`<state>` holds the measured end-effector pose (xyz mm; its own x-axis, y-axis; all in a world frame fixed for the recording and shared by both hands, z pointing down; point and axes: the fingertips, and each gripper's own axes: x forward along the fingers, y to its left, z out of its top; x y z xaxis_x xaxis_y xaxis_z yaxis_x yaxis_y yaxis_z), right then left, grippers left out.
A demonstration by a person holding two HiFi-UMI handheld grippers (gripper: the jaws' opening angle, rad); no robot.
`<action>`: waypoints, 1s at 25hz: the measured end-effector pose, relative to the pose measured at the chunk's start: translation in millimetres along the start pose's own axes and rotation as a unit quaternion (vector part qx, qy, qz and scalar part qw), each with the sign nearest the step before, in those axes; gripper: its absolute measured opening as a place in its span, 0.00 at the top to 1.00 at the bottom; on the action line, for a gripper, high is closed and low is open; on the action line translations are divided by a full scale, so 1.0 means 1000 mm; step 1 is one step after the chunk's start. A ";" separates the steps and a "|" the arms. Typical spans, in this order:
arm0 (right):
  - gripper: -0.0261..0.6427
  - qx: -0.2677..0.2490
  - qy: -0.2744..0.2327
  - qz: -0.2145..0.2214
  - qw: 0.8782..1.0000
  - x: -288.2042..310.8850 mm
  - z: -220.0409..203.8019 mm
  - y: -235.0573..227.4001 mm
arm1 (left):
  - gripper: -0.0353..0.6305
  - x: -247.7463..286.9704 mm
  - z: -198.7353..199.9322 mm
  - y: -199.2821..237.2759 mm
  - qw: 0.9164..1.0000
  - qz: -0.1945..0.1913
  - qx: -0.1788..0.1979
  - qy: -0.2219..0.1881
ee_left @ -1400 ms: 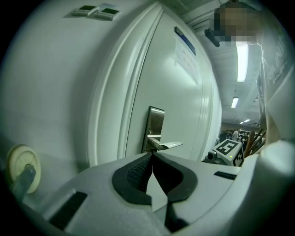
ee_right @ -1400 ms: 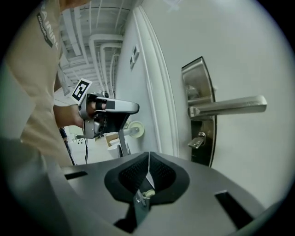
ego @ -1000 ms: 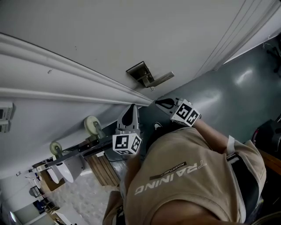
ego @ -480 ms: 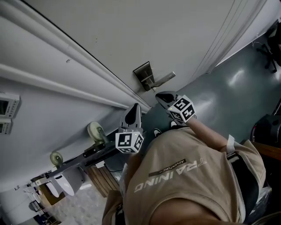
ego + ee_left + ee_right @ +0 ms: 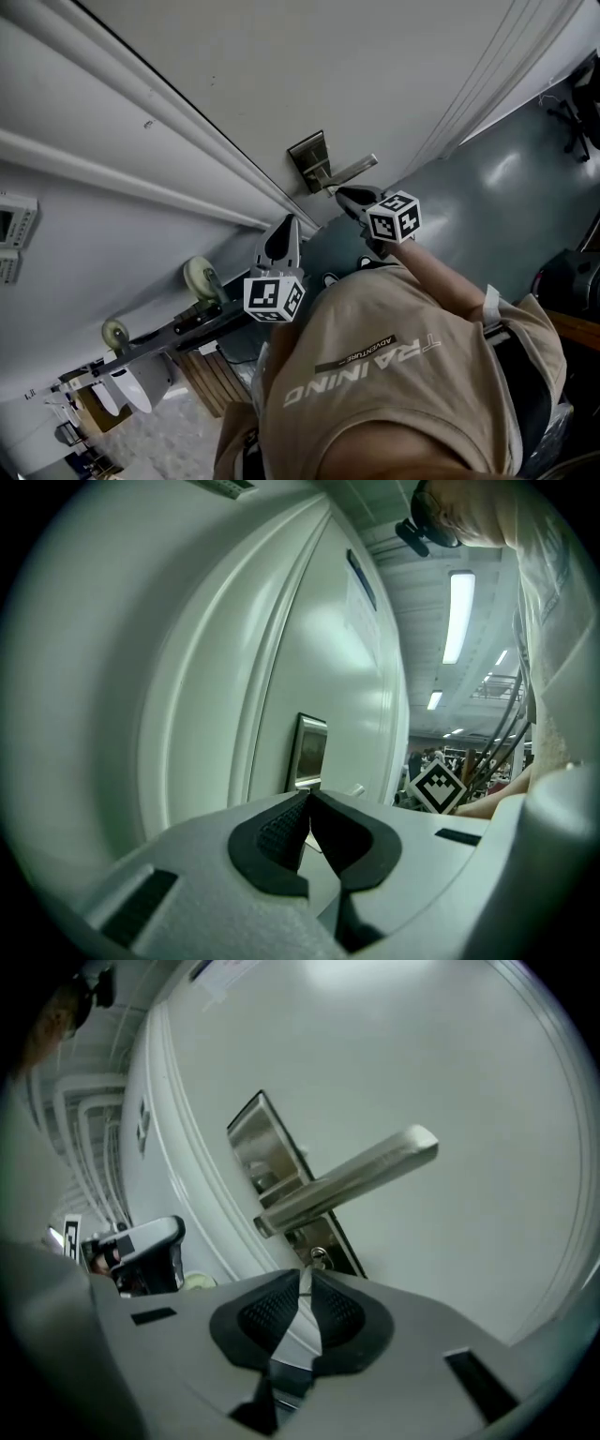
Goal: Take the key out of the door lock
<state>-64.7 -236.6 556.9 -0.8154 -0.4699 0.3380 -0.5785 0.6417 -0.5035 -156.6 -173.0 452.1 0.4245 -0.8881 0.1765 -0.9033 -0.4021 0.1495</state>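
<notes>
- The door point(image 5: 281, 75) takes up most of what I can see. It is one white leaf, shut as far as I can tell, with the grey floor point(image 5: 487, 187) running off beside it.
- One person stands close against it in a tan shirt point(image 5: 375, 375), leaning in so that both arms reach towards the lock side.
- There are two tools. The left hand-held gripper point(image 5: 286, 225) hangs low by the door frame, well off to the side of the lock. Its pads are pressed together on nothing, and I take it to be parked there, out of the way.
- The right hand-held gripper point(image 5: 342, 193) points up from just under the handle, its tips a little short of the key. Its pads are also pressed together with nothing between them (I'd guess it must spread before it can take the key's head).
- One lever handle point(image 5: 347, 1180) sticks out from one metal plate point(image 5: 251, 1138). The key sits below the lever, which looks like the reason the right tool comes in from underneath.
- One key point(image 5: 319, 1258) is the smallest thing here. It is seated in the lock at the lower part of the plate, just beyond the right tips, and only its small round head shows. It is not out yet.
</notes>
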 end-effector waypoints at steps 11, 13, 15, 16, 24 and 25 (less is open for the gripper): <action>0.85 0.203 -0.019 0.054 0.977 0.023 -0.009 -0.017 | 0.93 0.008 -0.002 0.011 1.000 0.016 0.004 0.017; 0.85 0.238 -0.024 0.069 0.969 0.027 -0.008 -0.017 | 0.93 0.010 -0.003 0.012 1.000 0.016 0.003 0.021; 0.86 0.277 -0.024 0.091 0.956 0.033 -0.008 -0.015 | 0.93 0.012 -0.003 0.012 1.000 0.016 0.002 0.023; 0.86 0.294 -0.023 0.102 0.950 0.037 -0.007 -0.013 | 0.93 0.012 -0.003 0.012 1.000 0.016 0.001 0.024; 0.89 0.330 -0.028 0.122 0.936 0.044 -0.005 -0.011 | 0.93 0.007 -0.004 0.018 0.999 0.032 -0.003 0.026; 0.90 0.337 -0.030 0.125 0.933 0.044 -0.005 -0.011 | 0.93 0.006 -0.004 0.018 0.999 0.033 -0.003 0.025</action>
<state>-94.3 -261.9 581.3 -0.9088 -0.4025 0.1094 -0.2110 0.2173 -0.9530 -170.1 -184.6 459.3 0.3667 -0.9002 0.2347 -0.9291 -0.3413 0.1423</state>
